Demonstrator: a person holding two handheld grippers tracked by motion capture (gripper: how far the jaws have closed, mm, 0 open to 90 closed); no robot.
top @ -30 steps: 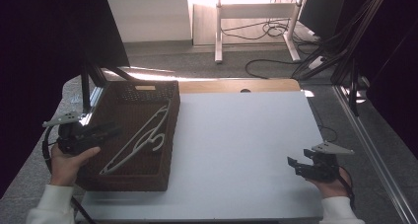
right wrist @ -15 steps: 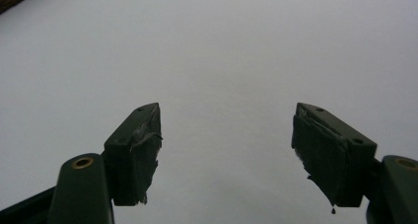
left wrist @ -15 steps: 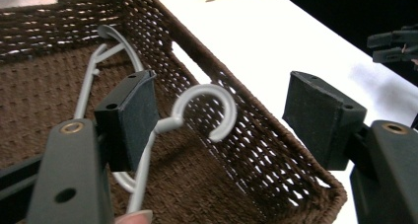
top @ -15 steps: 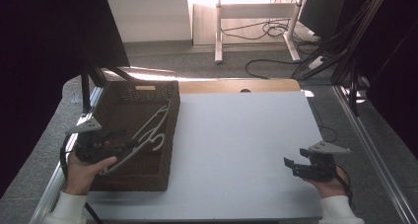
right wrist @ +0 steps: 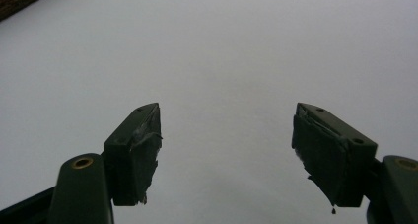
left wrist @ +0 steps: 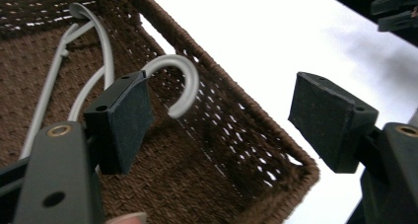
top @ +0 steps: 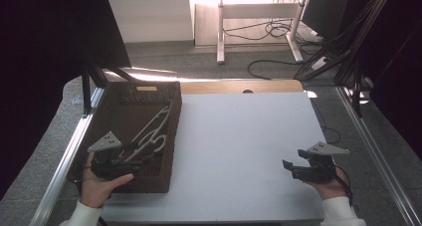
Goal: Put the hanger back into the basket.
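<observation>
Left gripper (left wrist: pixel 222 115) is wide open inside the wicker basket (left wrist: pixel 256 150); slide forward so the hanger hook (left wrist: pixel 180 83) sits between its jaws before squeezing.

Basket (top: pixel 130 117) sat on the table (top: pixel 239 146), left of frame centre in the high view. Hangers (top: pixel 152 129) lay inside it. Left gripper (top: pixel 144 155) hovered over basket's lower end, jaws either side of a hanger hook (left wrist: pixel 180 81). Right gripper (top: pixel 288 167) was lower right, above bare table.

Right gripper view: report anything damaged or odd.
The pads on the right tool look worn: the facing material is torn and ragged at the edges, with a shred hanging off the lower corner. The jaws stand open over bare white table.
</observation>
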